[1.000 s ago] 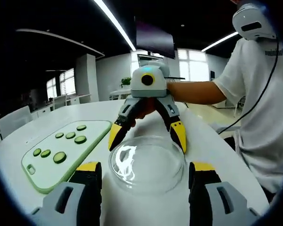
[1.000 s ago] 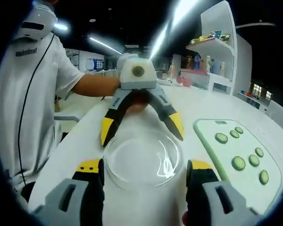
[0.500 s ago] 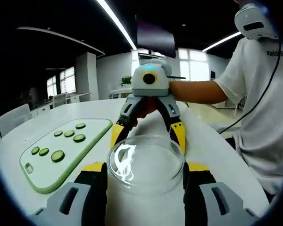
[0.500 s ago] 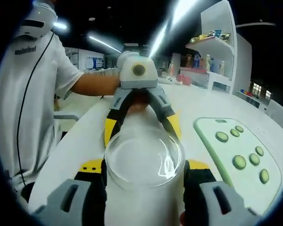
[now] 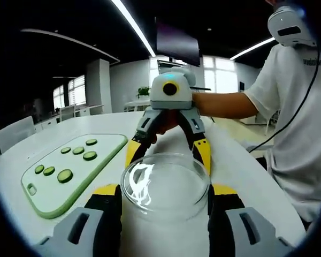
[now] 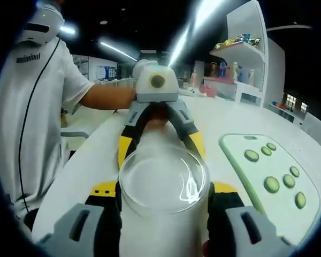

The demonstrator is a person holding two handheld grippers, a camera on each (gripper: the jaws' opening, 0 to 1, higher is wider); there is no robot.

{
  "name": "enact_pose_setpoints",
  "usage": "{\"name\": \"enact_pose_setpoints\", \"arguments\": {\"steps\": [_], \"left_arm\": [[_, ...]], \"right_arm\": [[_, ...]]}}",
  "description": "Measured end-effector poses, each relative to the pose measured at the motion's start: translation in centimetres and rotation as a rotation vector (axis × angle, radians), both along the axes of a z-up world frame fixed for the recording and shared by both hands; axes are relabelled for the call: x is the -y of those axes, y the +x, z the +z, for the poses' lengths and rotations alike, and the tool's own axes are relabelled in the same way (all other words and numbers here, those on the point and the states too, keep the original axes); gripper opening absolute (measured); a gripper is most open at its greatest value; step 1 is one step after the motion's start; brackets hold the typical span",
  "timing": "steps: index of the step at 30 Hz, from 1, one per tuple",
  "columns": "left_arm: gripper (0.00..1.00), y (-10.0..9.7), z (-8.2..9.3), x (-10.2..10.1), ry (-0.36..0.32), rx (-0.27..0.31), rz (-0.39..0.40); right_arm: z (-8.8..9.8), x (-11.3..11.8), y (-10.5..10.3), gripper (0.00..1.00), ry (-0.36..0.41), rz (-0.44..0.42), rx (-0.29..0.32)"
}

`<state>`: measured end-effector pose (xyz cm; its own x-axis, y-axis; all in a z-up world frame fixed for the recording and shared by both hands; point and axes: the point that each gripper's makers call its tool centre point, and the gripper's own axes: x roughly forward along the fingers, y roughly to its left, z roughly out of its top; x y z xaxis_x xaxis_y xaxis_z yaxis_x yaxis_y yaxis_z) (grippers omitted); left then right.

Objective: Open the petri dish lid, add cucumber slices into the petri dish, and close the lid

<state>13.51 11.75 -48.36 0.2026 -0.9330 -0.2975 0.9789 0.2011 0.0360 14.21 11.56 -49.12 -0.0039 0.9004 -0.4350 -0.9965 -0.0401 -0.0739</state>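
Both the left hand-held gripper (image 5: 165, 193) and the right hand-held gripper (image 6: 163, 194) clamp the petri dish (image 5: 166, 184) rim from opposite sides, green board at nine o'clock.

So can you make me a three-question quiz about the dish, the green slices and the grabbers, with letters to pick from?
1. Where are the cucumber slices?
A. in the dish
B. on the green board
C. in a gripper

2. How many slices are there?
A. two
B. six
C. ten

3. What are the two grippers doing?
A. both closed on the dish from opposite sides
B. both wide open, away from the dish
C. each holding a slice

Answers:
1 B: the slices lie on the board, beside the dish.
2 B: six can be counted in both views.
3 A: the left gripper and right gripper each press a jaw against either side of the dish rim.
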Motion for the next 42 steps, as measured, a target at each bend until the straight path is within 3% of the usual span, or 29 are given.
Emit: {"name": "enact_pose_setpoints", "arguments": {"steps": [9,29,42], "left_arm": [[0.64,-0.1,0.1,0.1,0.012,-0.022,-0.003],[0.64,0.0,2.5,-0.3,0.028,0.063,0.004],[0.64,-0.7,4.3,-1.7,0.018,0.099,0.022]], "right_arm": [[0.2,0.0,-0.2,0.64,0.003,0.0,-0.015],[2.5,-0.3,-0.2,0.64,0.009,0.003,0.061],[4.4,-1.9,-1.1,0.64,0.017,0.028,0.091]]}}
